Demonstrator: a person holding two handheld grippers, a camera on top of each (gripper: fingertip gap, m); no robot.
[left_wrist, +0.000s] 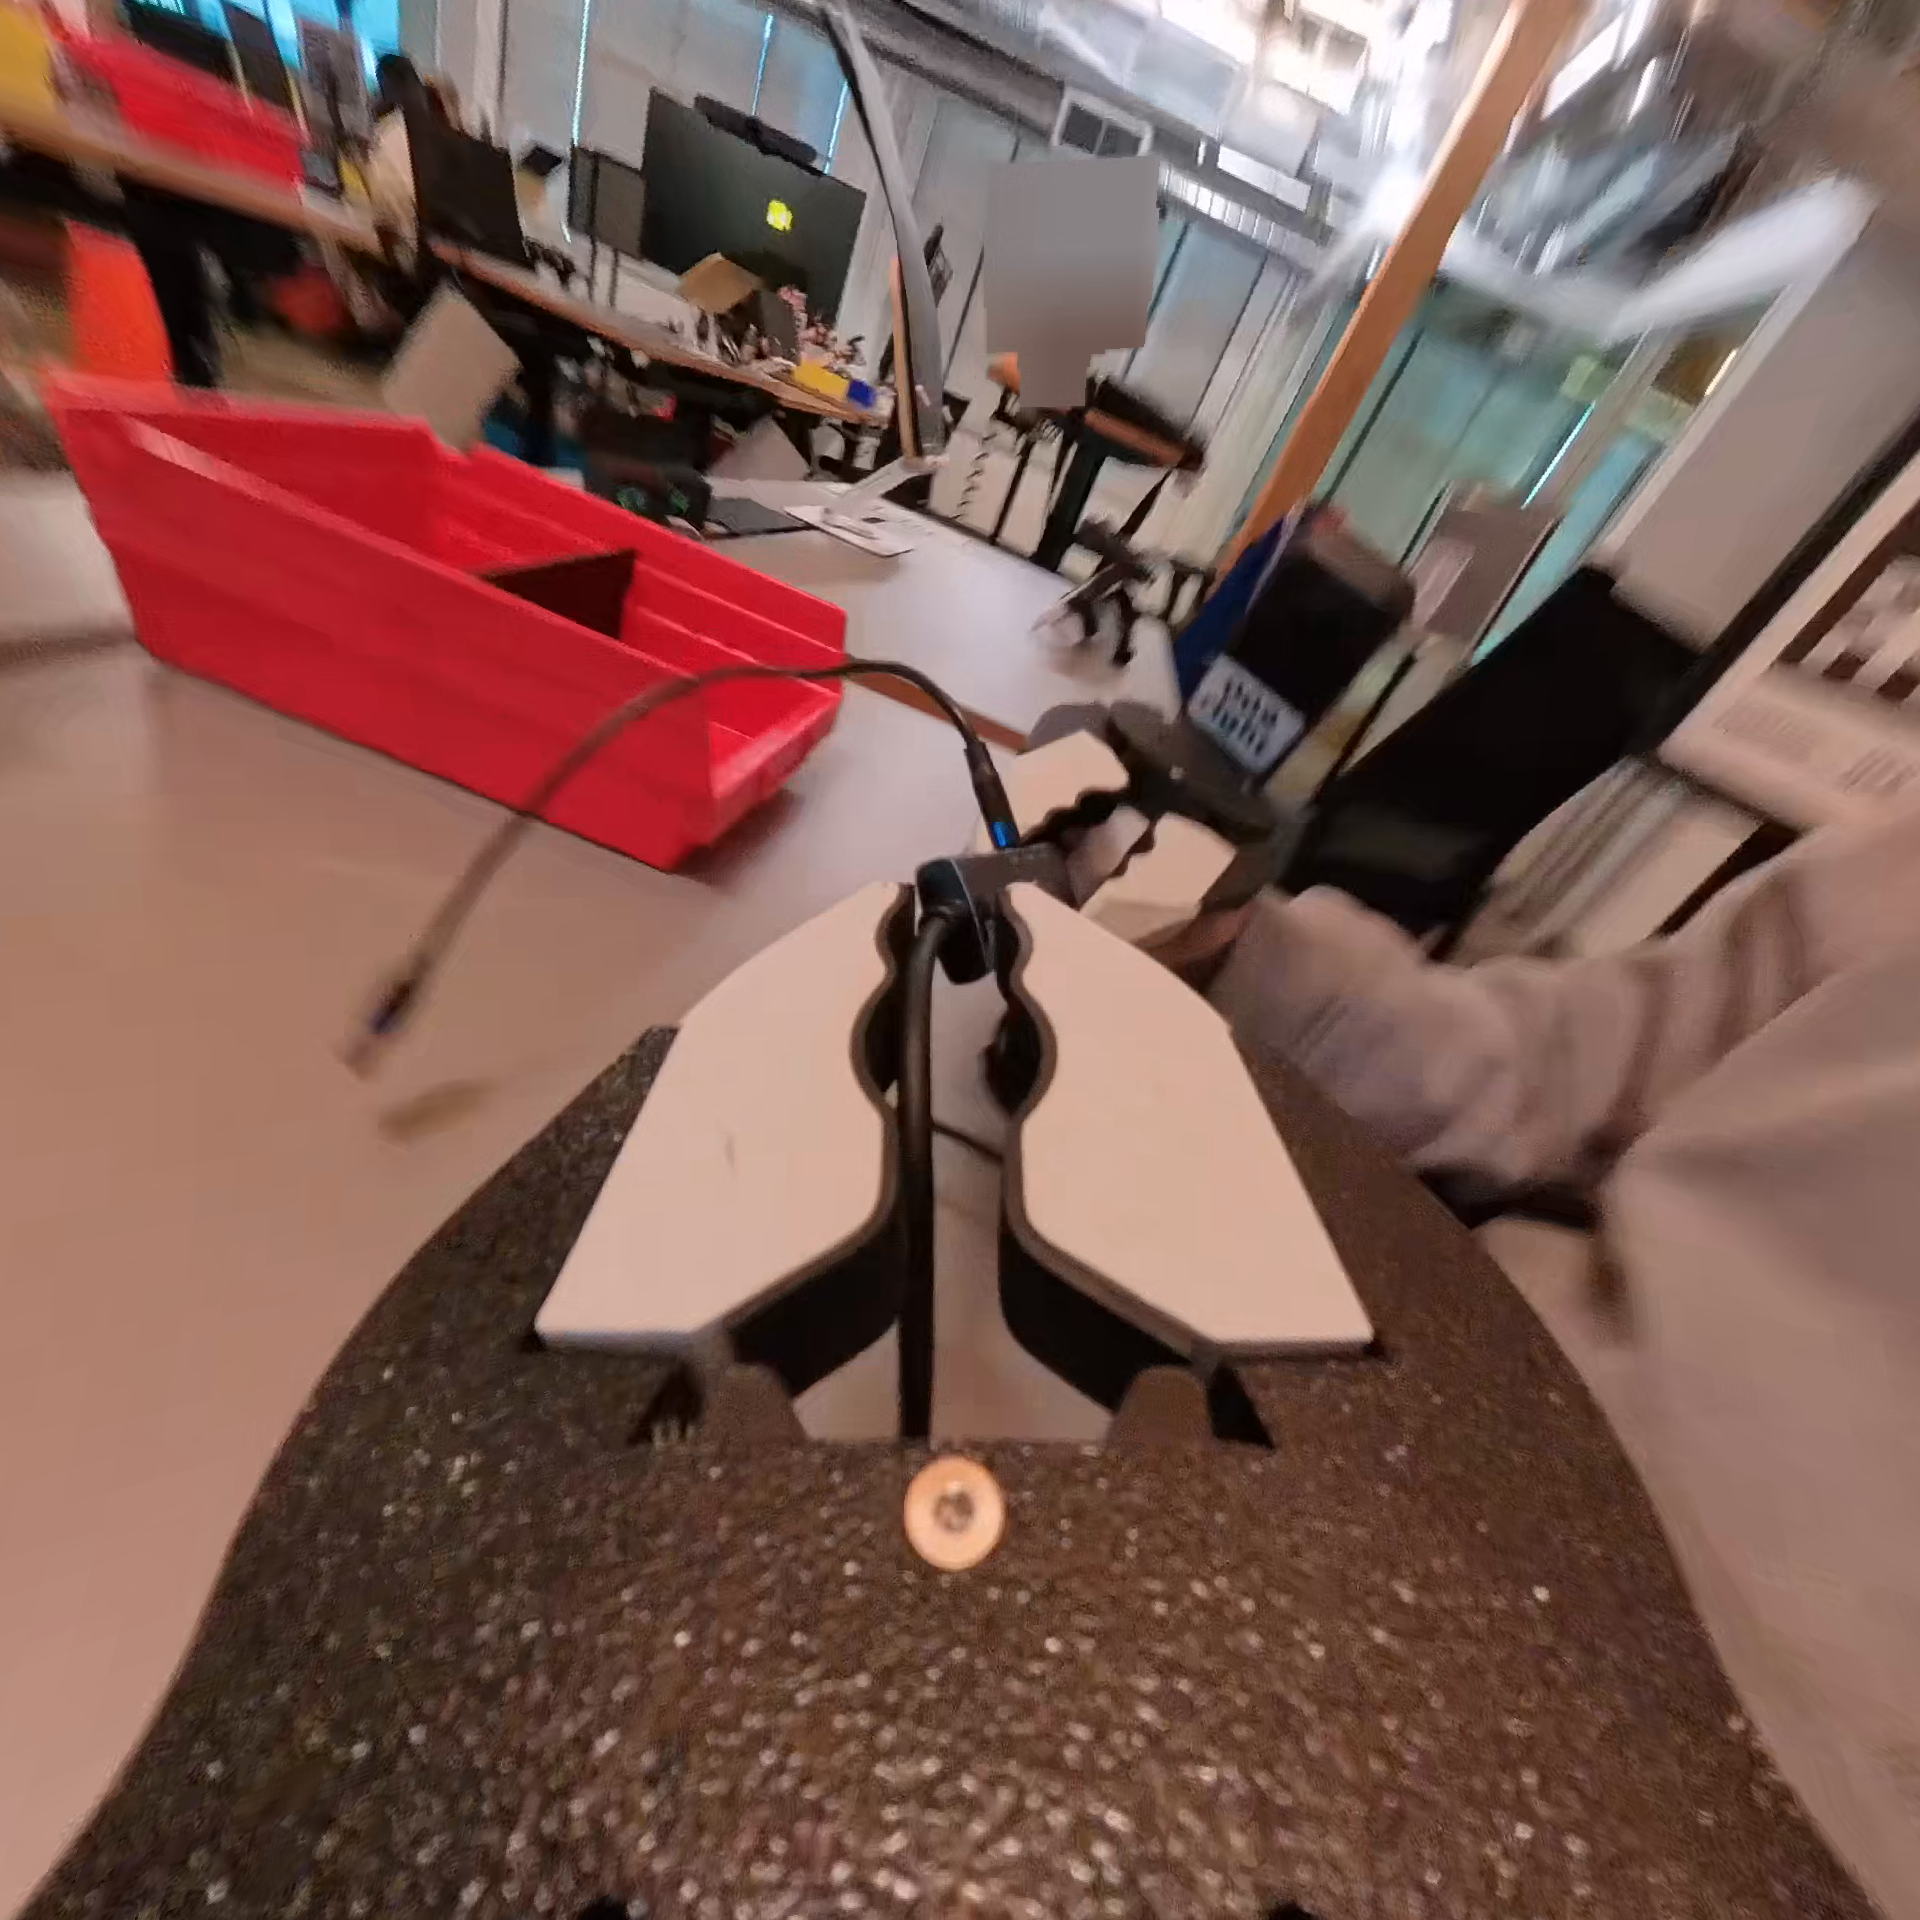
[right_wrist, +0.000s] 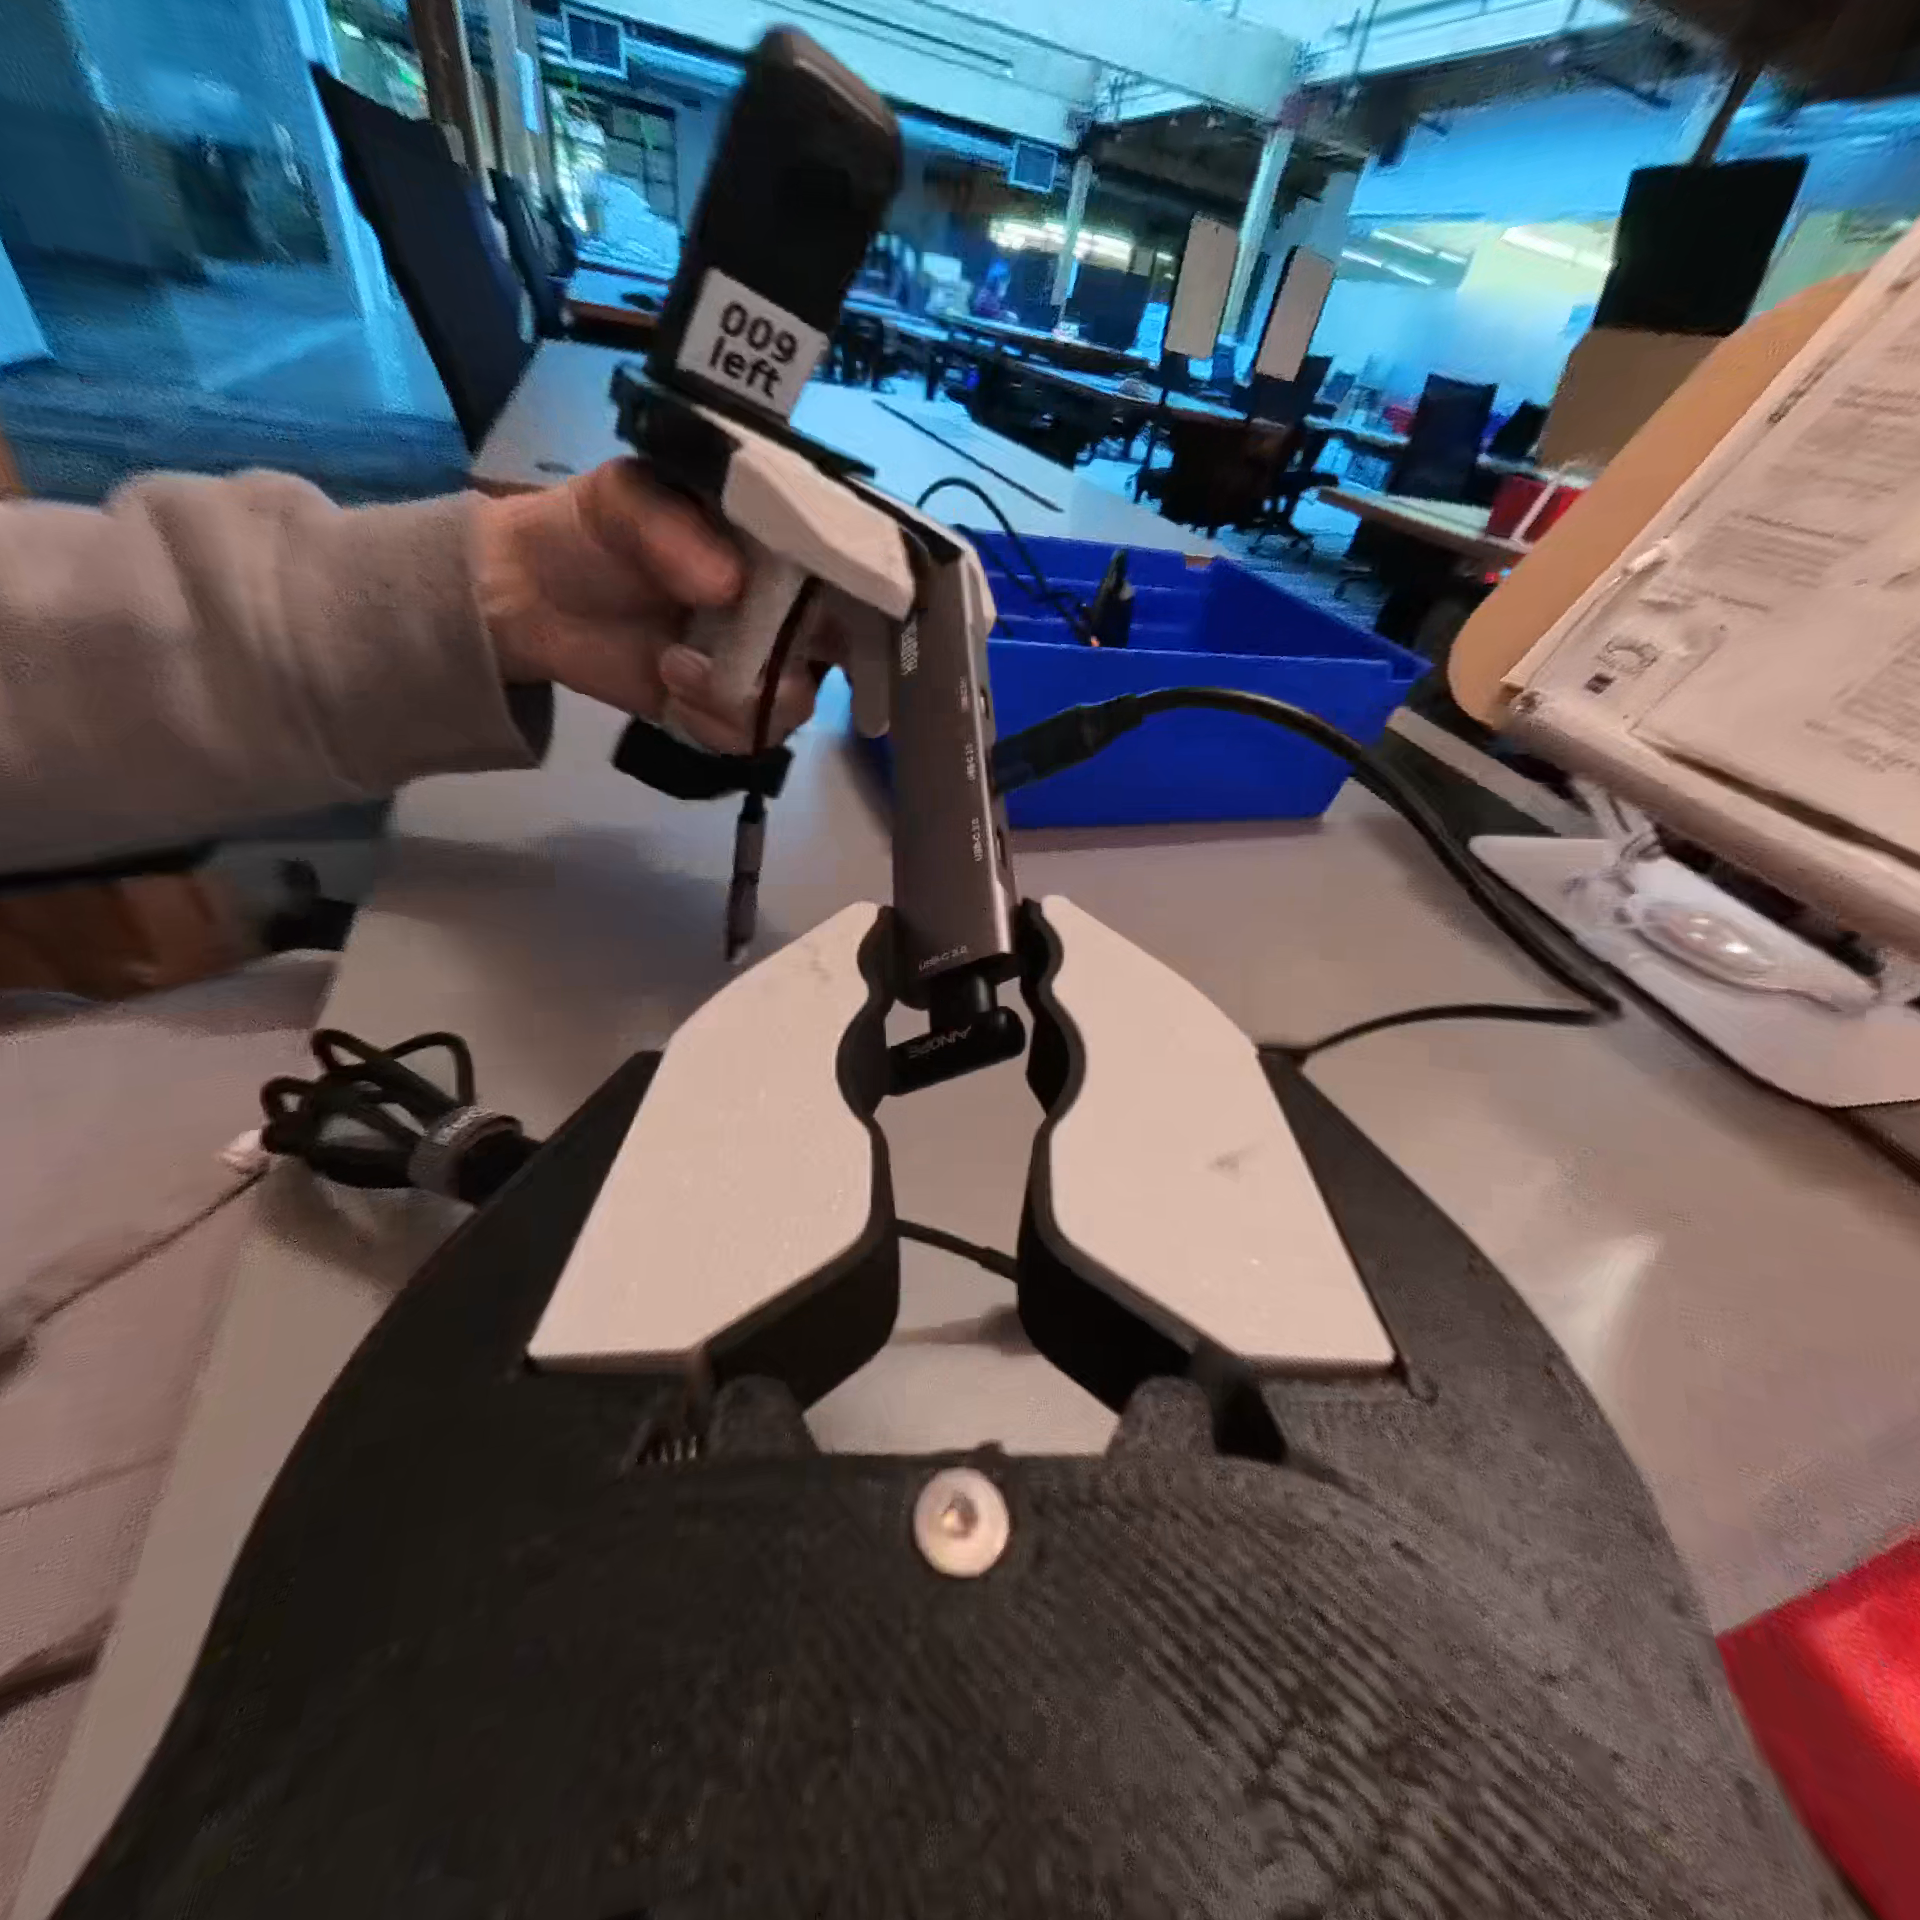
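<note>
A slim grey USB hub (right_wrist: 951, 821) is held upright above the table between both grippers. My right gripper (right_wrist: 951, 925) is shut on its lower end, just above the hub's black tail stub (right_wrist: 956, 1049). My left gripper (left_wrist: 951, 904) is shut on the hub's other end (left_wrist: 961, 925), with a black cable (left_wrist: 914, 1143) running back between its fingers. In the right wrist view the left gripper (right_wrist: 914, 582) is held by a hand. A black cable plug (right_wrist: 1049, 738) sits in the hub's side. In the left wrist view a cable (left_wrist: 644, 717) arcs left to a blurred free plug (left_wrist: 384, 1013).
A red bin (left_wrist: 416, 623) stands on the table to the left. A blue bin (right_wrist: 1164, 675) holding cables stands behind the hub. A bundled black cable (right_wrist: 384, 1122) lies at the left. A cardboard box with papers (right_wrist: 1714, 499) and clear plastic packaging (right_wrist: 1704, 935) are at the right. The grippers' ends are close to 8 cm from one another.
</note>
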